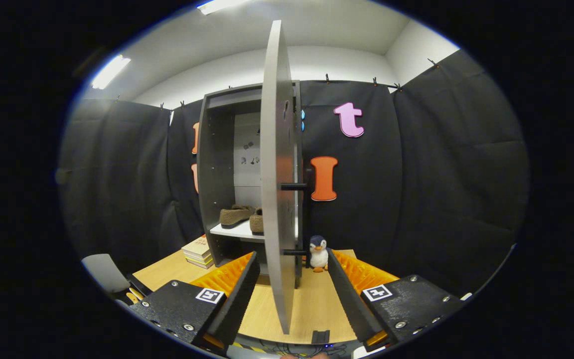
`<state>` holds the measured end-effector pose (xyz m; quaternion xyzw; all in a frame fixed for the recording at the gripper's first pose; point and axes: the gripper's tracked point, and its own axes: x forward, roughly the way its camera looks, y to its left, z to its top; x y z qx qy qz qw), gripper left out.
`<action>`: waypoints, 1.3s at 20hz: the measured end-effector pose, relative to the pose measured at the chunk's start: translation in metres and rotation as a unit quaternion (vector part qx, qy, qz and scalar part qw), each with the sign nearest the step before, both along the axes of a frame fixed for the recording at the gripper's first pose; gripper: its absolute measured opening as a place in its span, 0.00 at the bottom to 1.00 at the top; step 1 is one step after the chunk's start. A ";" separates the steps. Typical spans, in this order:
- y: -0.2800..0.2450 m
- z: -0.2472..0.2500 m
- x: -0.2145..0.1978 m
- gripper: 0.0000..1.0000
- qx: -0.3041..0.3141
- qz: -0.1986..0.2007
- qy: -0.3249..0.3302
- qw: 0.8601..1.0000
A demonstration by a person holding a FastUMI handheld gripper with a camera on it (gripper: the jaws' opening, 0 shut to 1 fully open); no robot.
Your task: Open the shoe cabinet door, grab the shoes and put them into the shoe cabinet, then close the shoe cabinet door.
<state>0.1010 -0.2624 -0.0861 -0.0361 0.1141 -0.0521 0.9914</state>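
With the shoes [241,215] already on the cabinet shelf at frame centre, the open door [278,174] stands edge-on, upright, between the spread fingers of the hand-held gripper [292,294].

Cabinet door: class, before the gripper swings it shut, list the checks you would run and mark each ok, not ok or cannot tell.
1. Shoes on the shelf inside the cabinet: ok.
2. Door open, edge-on between the fingers: ok.
3. Gripper open, not clamping the door: ok.
4. Shoes fully clear of the door's swing: cannot tell.
5. Penguin beside the cabinet, outside the opening: ok.
6. Books on the far side of the cabinet: ok.
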 end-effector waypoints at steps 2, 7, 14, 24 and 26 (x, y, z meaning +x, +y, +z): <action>-0.016 0.004 0.005 0.86 -0.010 -0.012 -0.003 1.000; -0.034 0.007 0.033 0.86 -0.012 -0.021 -0.002 1.000; 0.001 0.006 0.047 0.81 -0.015 -0.006 -0.008 1.000; 0.083 -0.004 0.069 0.81 -0.002 0.023 0.002 1.000; 0.102 -0.008 0.076 0.81 -0.004 0.028 0.003 1.000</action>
